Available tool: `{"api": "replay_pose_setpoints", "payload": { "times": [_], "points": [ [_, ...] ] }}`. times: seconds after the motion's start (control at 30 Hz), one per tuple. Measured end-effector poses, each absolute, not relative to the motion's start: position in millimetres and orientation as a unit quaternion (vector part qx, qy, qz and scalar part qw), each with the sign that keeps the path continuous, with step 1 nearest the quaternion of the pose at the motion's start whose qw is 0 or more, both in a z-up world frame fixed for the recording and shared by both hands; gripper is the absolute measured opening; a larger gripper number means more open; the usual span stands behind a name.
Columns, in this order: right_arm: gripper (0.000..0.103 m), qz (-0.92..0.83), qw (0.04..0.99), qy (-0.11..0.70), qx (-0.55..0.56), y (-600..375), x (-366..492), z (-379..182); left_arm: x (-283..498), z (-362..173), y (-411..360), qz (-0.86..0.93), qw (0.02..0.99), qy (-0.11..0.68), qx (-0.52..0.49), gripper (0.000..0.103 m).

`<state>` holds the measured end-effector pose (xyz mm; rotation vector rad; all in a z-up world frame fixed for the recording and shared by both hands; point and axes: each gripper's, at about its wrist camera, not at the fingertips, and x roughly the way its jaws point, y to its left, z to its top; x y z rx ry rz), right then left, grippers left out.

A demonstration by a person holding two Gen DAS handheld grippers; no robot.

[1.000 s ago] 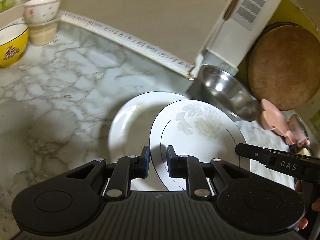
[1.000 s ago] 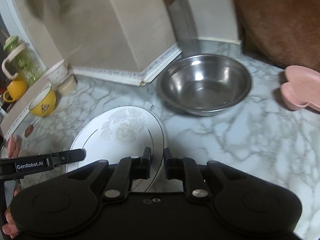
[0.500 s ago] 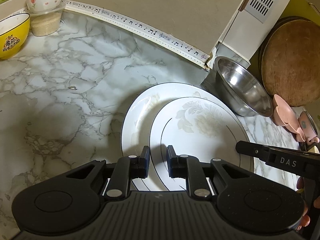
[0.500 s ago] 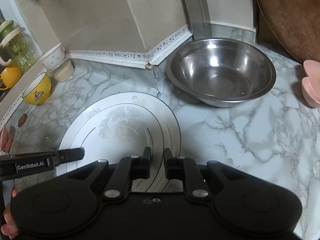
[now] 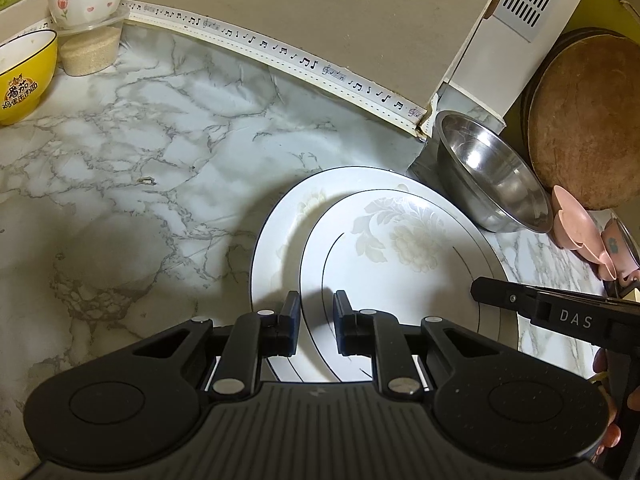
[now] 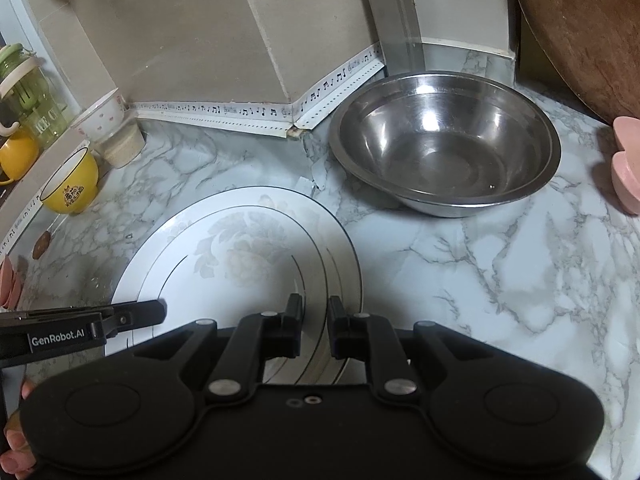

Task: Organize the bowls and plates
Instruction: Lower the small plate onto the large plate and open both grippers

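Home kitchen: marble-look counter [image 5: 168, 168], steel bowl [image 6: 444, 148], plates [image 5: 400, 248], round chopping board [image 5: 588, 120].

Counter [image 5: 160, 152] left open; steel bowl [image 5: 492, 176] blocks right.

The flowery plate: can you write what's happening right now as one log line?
step: stacking plates | left gripper: shut on flowery plate rim | right gripper: shut on its other rim | under it: bigger plate on marble counter

Glossy white glazed upper plate [image 5: 400, 264] with a faint floral print lies on a matching lower plate [image 5: 276, 240]. At right, a shiny polished metal bowl [image 6: 444, 148]. The surface [image 5: 160, 152] looks like smooth grey-veined marble. Upper right, a rough brown wooden board [image 5: 588, 120]. Matt black plastic fingers [image 5: 290, 320].
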<state>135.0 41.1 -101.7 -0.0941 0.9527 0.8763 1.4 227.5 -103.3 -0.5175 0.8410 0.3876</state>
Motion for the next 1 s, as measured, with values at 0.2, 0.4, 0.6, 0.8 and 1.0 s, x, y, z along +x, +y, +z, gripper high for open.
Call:
{"api": "replay_pose_setpoints", "payload": {
  "times": [0.2, 0.4, 0.6, 0.8, 1.0],
  "points": [
    [0.014, 0.412, 0.794, 0.445, -0.044, 42, 136, -103, -1, -102, 231, 0.175, 0.862, 0.405, -0.249, 0.016],
    [0.014, 0.416, 0.792, 0.445, -0.045, 43, 136, -105, -4, -101, 236, 0.161, 0.859, 0.412, -0.258, 0.017],
    [0.011, 0.418, 0.791, 0.443, -0.053, 44, 135, -105, -7, -100, 246, 0.152, 0.853, 0.413, -0.282, 0.016],
    [0.011, 0.42, 0.792, 0.439, -0.061, 45, 135, -105, -10, -92, 244, 0.159, 0.859, 0.411, -0.26, 0.017],
    [0.012, 0.422, 0.793, 0.436, -0.055, 42, 133, -102, -14, -83, 234, 0.169, 0.871, 0.408, -0.214, 0.017]
  ]
}}
